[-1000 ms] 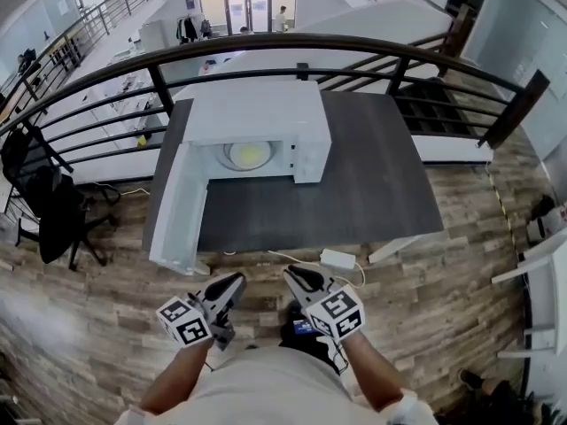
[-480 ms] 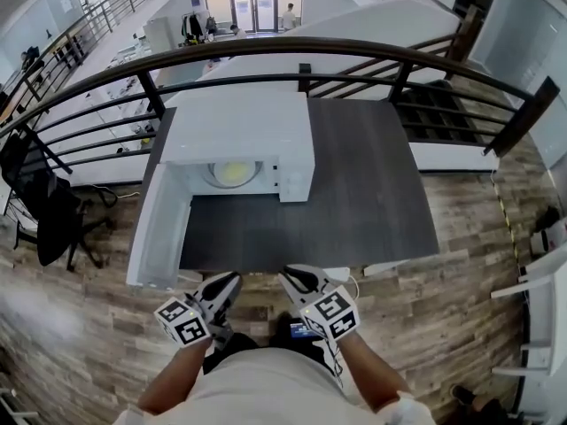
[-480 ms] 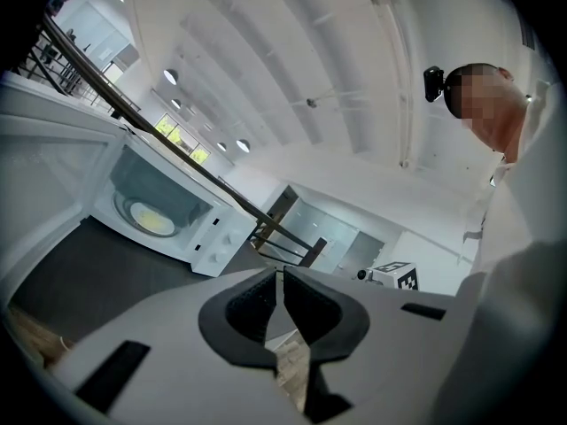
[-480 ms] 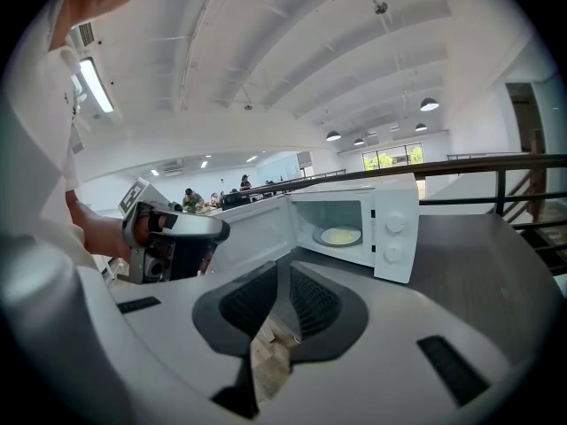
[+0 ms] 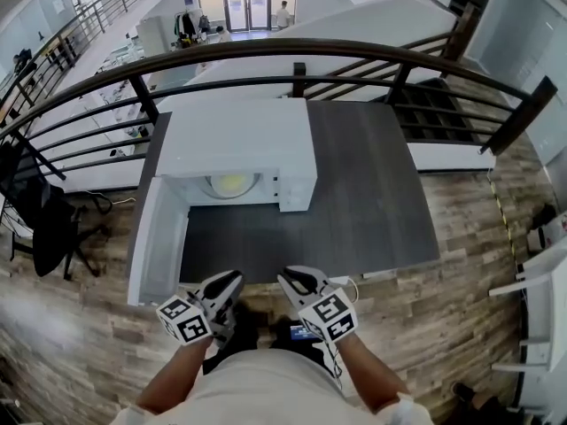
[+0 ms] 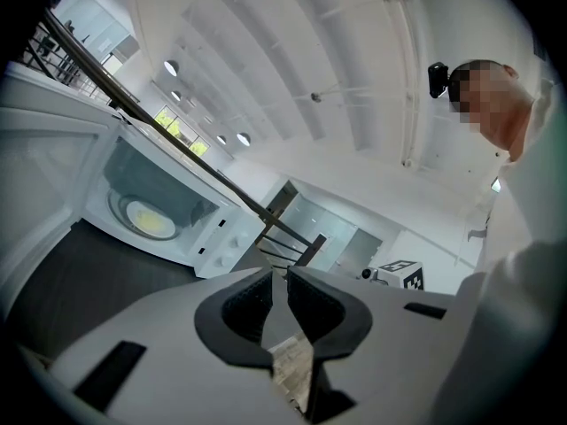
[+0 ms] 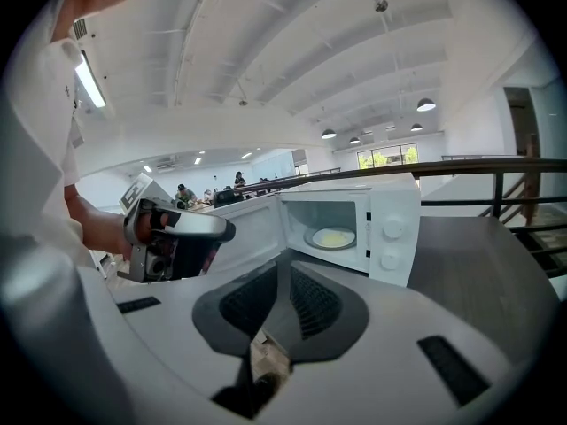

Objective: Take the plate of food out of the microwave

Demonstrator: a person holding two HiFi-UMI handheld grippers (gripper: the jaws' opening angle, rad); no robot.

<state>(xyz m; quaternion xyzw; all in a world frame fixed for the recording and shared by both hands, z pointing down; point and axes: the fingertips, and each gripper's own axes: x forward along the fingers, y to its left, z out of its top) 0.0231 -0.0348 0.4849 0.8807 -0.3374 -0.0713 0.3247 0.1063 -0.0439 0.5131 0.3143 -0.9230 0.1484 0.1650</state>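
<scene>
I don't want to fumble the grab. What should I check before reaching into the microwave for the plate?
1. The microwave has its door open: ok, swung wide.
2. The plate of food sits in the cavity: ok, in plain view.
3. The left gripper is free: ok; its jaws have just been opening, nothing between them.
4. The right gripper is open: not ok; jaws together, empty.
5. Both are at the plate: not ok; they hover at the near edge of the table.

The left gripper (image 5: 232, 278) and the right gripper (image 5: 288, 277) closed in on the table (image 5: 372, 193). Its front edge, once well ahead of the fingertips, lay right at them. The open microwave (image 5: 239, 135) ahead drew nearer. The left gripper's jaws had just been opening, with nothing between them.
</scene>
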